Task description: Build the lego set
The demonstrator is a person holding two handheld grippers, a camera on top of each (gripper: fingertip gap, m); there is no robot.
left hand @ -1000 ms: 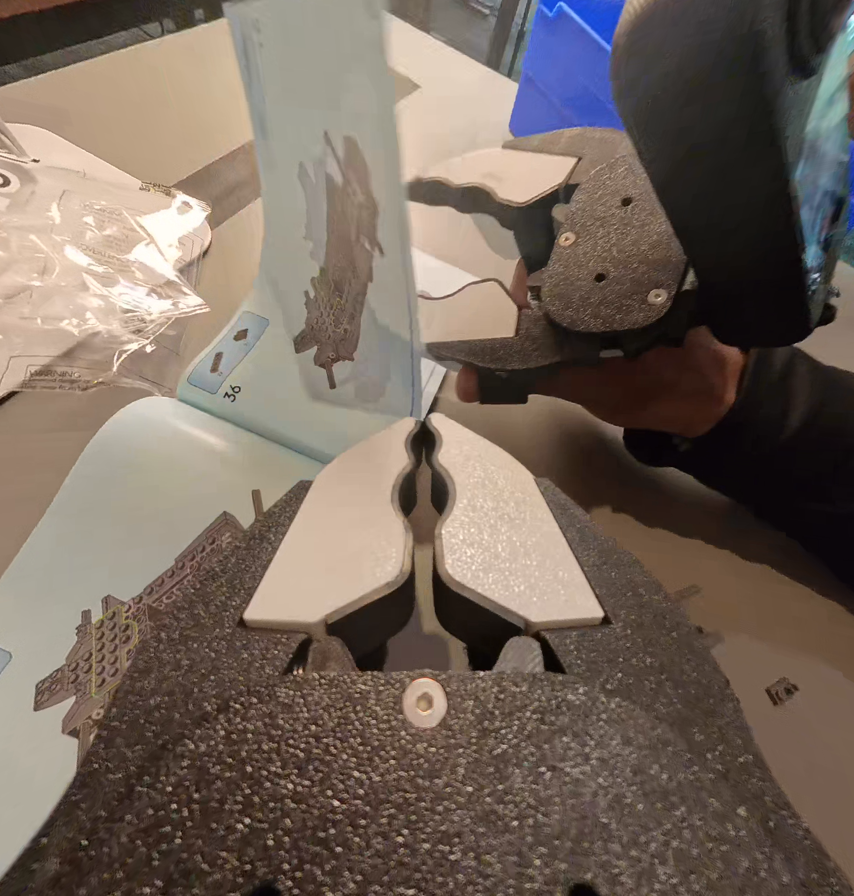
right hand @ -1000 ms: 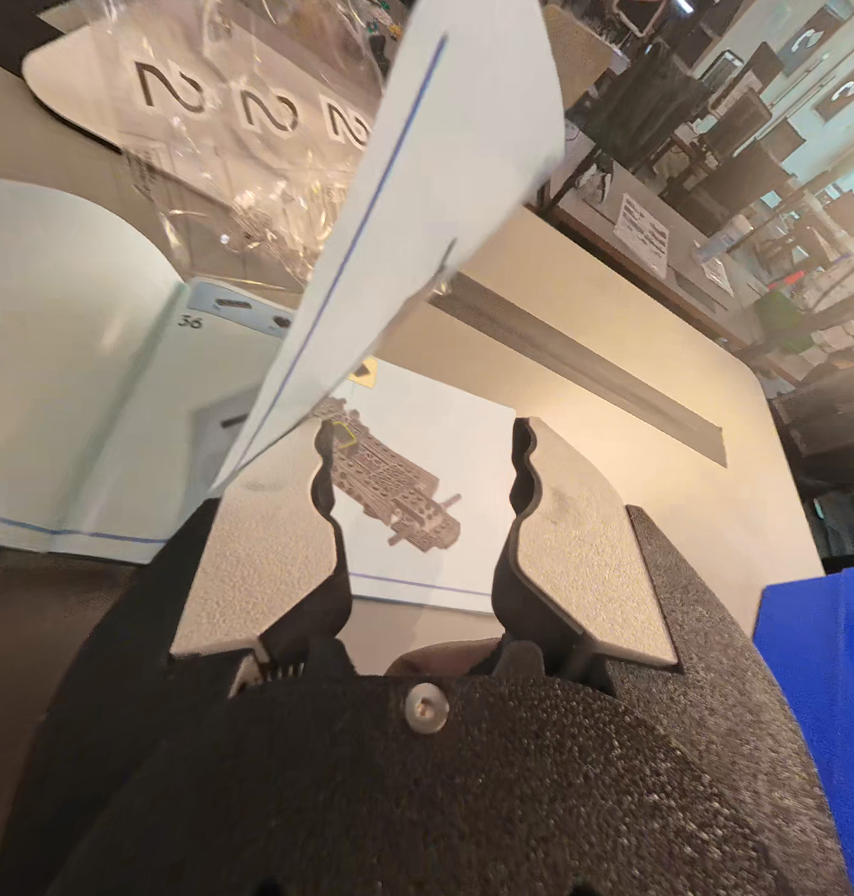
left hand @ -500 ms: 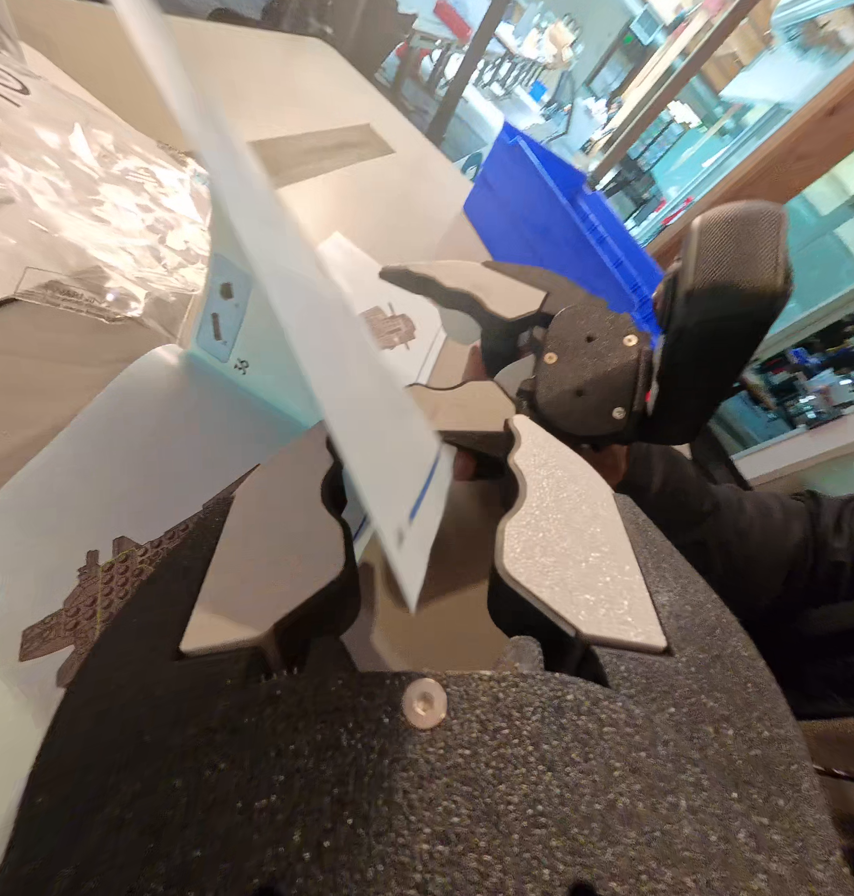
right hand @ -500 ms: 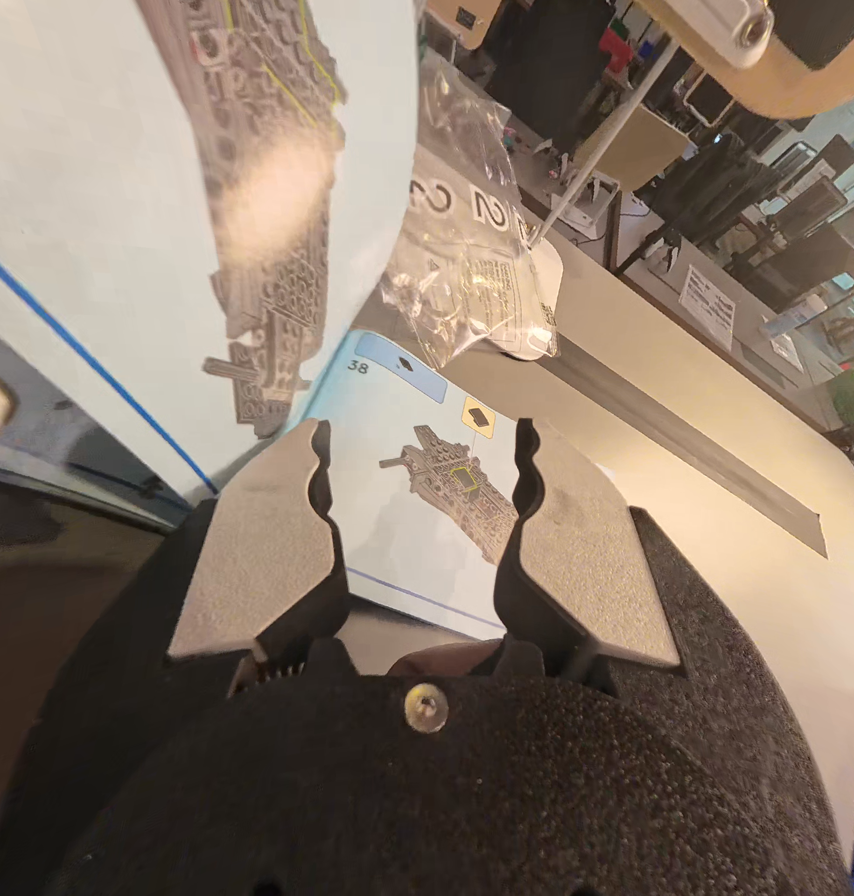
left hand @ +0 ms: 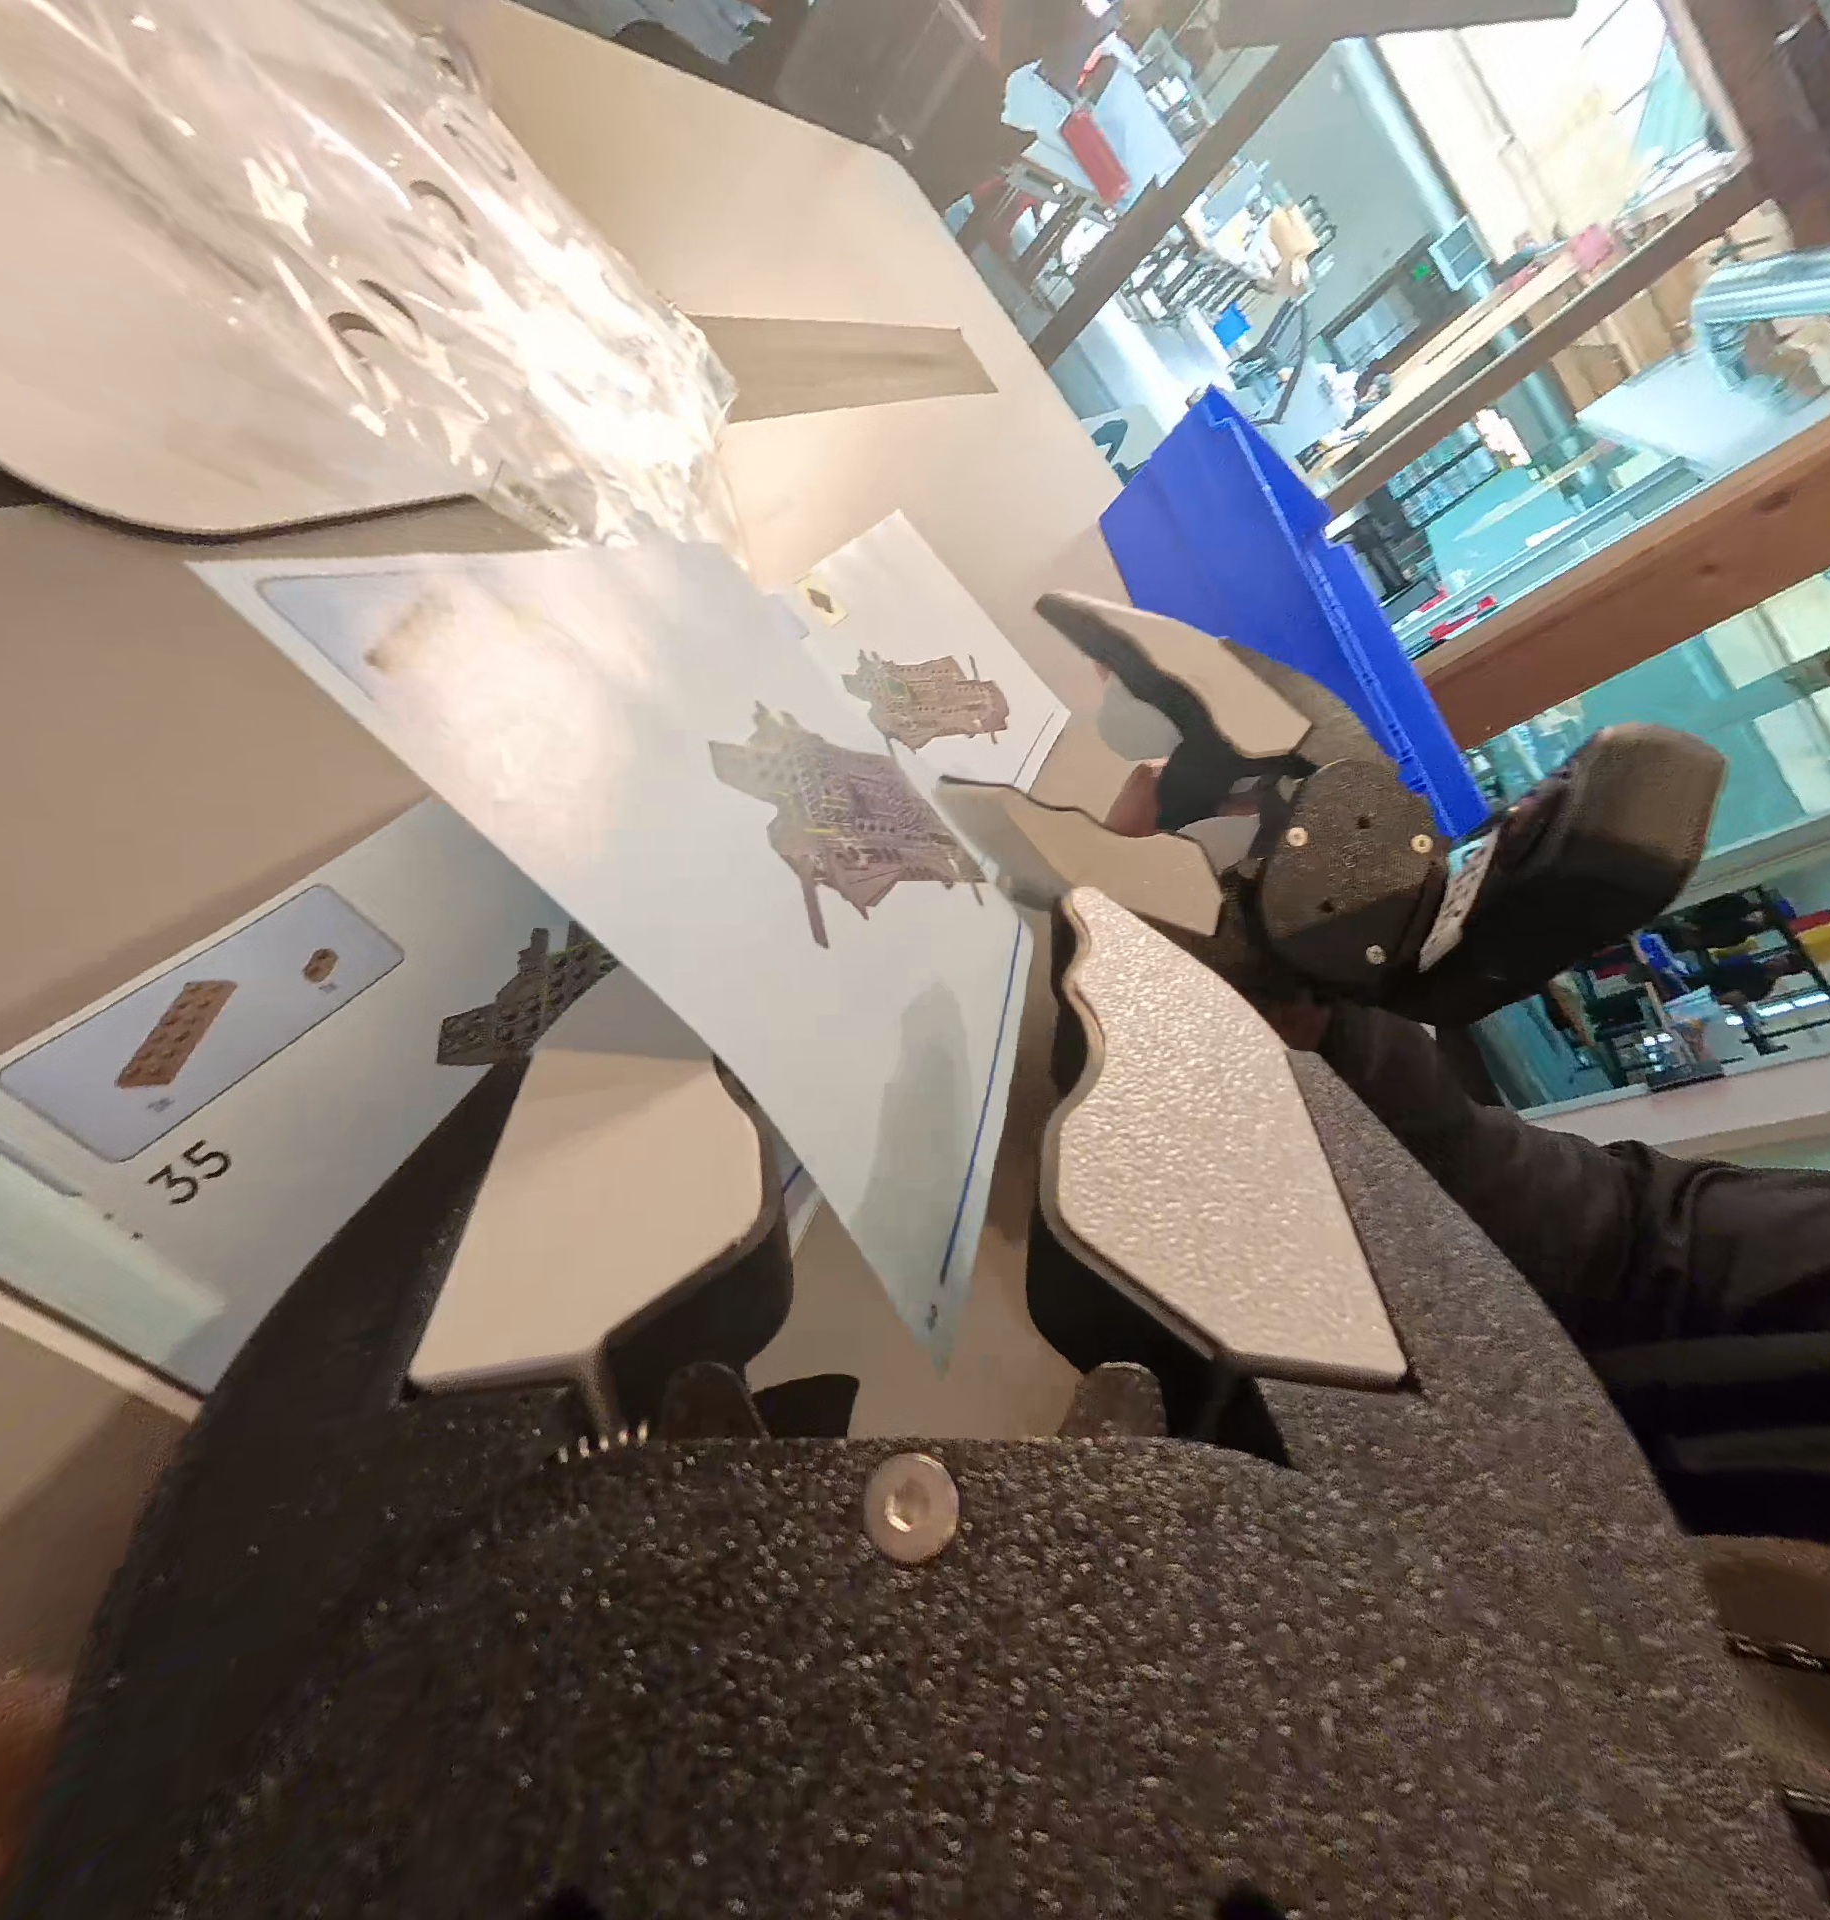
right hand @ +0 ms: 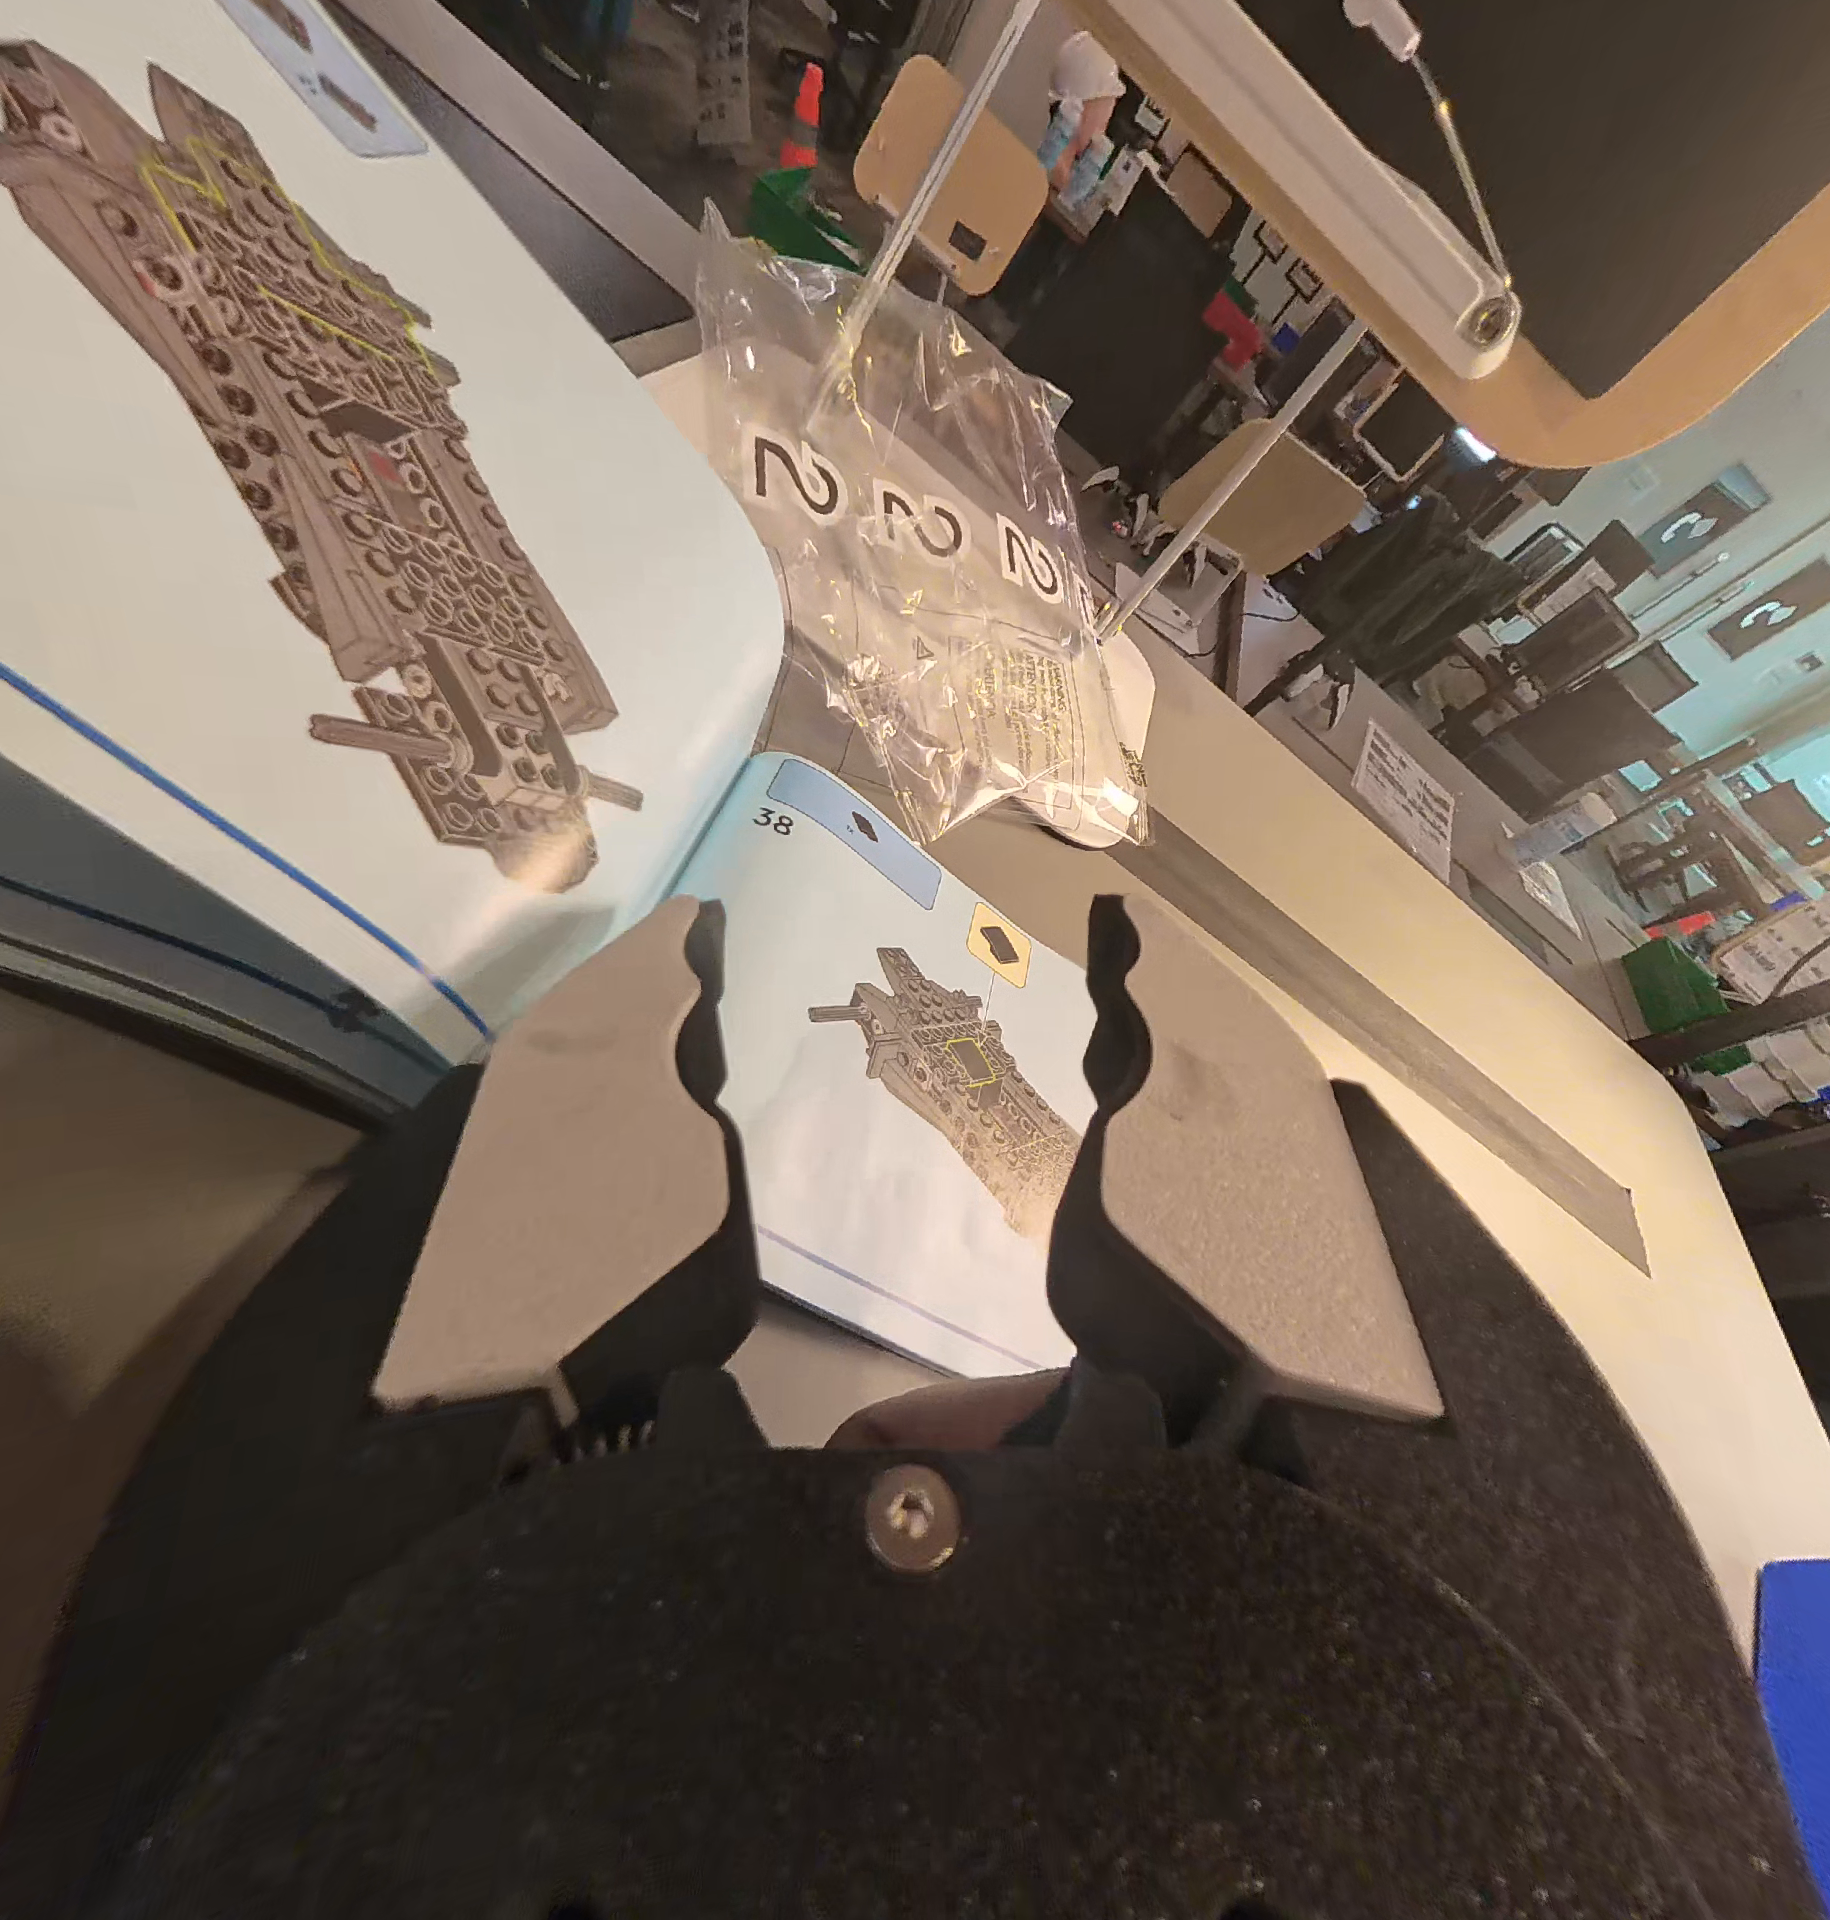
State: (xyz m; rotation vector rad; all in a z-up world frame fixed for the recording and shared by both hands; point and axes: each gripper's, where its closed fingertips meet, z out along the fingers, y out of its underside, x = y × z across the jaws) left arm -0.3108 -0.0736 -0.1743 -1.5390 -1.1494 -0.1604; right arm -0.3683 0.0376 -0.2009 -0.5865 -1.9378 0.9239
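Instruction booklet (right hand: pixel 869 1122) lies open on the table (right hand: pixel 1306 997). One loose page (left hand: pixel 682 831) stands raised between the wide-apart fingers of the left gripper (left hand: pixel 911 1091), unclamped. Right gripper (right hand: pixel 906 935), at its 2 o'clock, gapes wide, bare. Clear plastic bag (right hand: pixel 942 582) at 12 o'clock.

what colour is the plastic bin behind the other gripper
Bright blue plastic bin, clearest in the left wrist view.
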